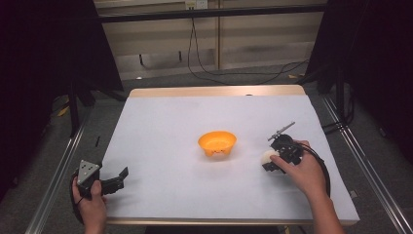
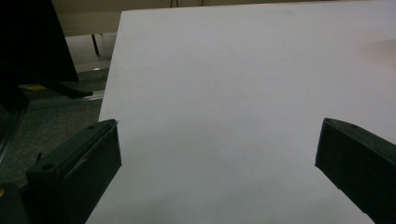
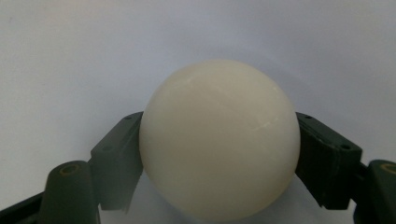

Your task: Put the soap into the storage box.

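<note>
One cream ball (image 3: 219, 140) sits squarely between your right gripper (image 3: 219, 154) pads, both sides pressing on it; grip is closed on ball. It's at the right side of the white table (image 1: 170, 122), just right of the orange bowl (image 1: 217, 143), not touching it. Your left gripper (image 2: 219, 154) rests at near-left table edge, jaws wide apart, nothing btwn them.

Dim room, dark corners, evenly lit white table, soft shadows, slightly blurry close-ups
</note>
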`<action>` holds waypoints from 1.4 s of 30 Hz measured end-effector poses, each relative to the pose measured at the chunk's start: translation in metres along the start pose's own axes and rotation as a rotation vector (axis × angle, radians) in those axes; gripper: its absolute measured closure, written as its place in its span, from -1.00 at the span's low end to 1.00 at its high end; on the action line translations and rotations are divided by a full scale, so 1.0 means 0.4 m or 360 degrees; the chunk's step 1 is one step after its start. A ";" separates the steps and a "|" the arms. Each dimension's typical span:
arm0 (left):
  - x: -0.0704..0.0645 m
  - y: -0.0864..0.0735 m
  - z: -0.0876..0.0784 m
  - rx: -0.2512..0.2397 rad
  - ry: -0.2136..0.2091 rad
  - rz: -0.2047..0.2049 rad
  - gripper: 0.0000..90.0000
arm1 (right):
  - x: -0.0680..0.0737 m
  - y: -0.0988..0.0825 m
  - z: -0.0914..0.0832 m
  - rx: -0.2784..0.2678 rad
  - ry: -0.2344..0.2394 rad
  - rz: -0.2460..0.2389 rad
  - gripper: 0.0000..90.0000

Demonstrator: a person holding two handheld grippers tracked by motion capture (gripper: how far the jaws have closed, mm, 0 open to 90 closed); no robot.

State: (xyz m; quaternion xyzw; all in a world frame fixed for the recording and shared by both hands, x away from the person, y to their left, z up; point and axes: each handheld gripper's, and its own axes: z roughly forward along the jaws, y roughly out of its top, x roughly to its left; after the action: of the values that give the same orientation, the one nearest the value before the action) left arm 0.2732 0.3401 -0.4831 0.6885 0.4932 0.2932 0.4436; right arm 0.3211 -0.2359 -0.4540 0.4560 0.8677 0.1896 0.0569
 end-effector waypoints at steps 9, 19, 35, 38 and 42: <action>0.000 0.000 0.000 -0.0001 0.0000 0.0002 -1.00 | 0.004 0.000 -0.002 -0.0037 0.0044 0.0001 -0.47; 0.000 0.000 -0.001 -0.0005 -0.0003 0.0003 -1.00 | 0.012 0.017 -0.024 -0.0054 0.0018 -0.0029 -0.47; 0.000 0.000 -0.001 -0.0007 -0.0001 0.0002 -1.00 | 0.026 0.055 -0.044 -0.0066 0.0037 -0.0077 -0.46; -0.001 0.000 -0.001 -0.0005 0.0001 0.0008 -1.00 | 0.028 0.060 -0.046 -0.0069 0.0047 -0.0076 -0.46; -0.001 0.000 -0.001 -0.0005 0.0001 0.0005 -1.00 | 0.032 0.072 -0.050 -0.0071 0.0049 -0.0093 -0.46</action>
State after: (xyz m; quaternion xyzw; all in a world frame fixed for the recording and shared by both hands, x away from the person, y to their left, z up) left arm 0.2729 0.3399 -0.4831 0.6885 0.4918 0.2948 0.4440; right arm 0.3304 -0.2162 -0.4235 0.4262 0.8769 0.2144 0.0591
